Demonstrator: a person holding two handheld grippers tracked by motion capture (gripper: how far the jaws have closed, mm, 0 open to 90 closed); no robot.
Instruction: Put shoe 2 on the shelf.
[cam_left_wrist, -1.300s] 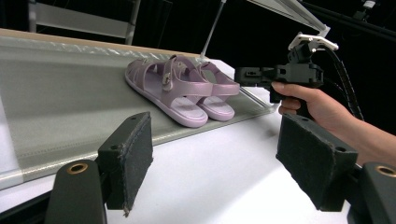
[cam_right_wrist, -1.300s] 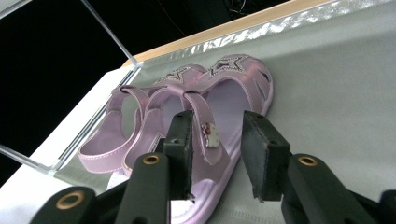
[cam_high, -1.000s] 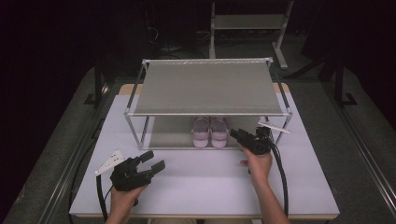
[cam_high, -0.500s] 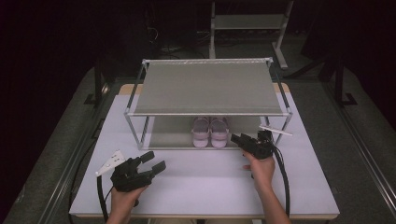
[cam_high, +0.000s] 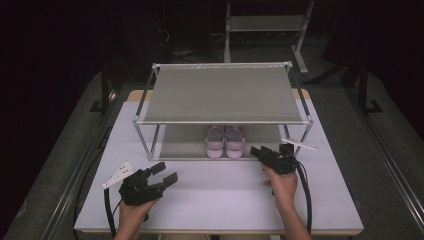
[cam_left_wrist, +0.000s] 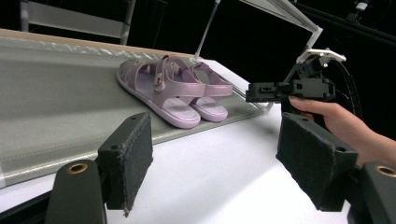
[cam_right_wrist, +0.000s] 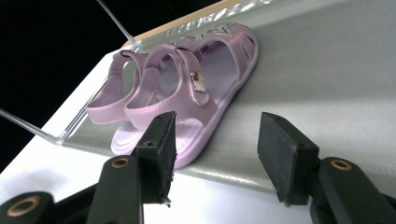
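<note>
High view: pink sandals (cam_high: 226, 141) sit as a pair, side by side, on the lower shelf (cam_high: 185, 145) of the 2-tier metal rack (cam_high: 222, 94), toward the near edge, roughly mid-width. Rack stands on the white table (cam_high: 220, 190).

R gripper (cam_high: 264, 153) is in my right hand (cam_high: 283, 181), at the rack's near-right, tips pointing left toward the sandals, just short of the shelf edge. Jaws have just been opening; nothing between the pads, so it's released. Right gripper view confirms: both pads apart with bare shelf fabric showing in the gap, sandals (cam_right_wrist: 180, 91) just beyond the left pad, not touched.

L gripper (cam_high: 159, 174) is near-left on the table, well apart from the rack, held in my left hand (cam_high: 134, 212). Jaws wide, empty. Left gripper view: pads frame open table, sandals (cam_left_wrist: 172, 88) farther off on the shelf, R gripper (cam_left_wrist: 292, 87) at the right beside the shelf corner.
</note>
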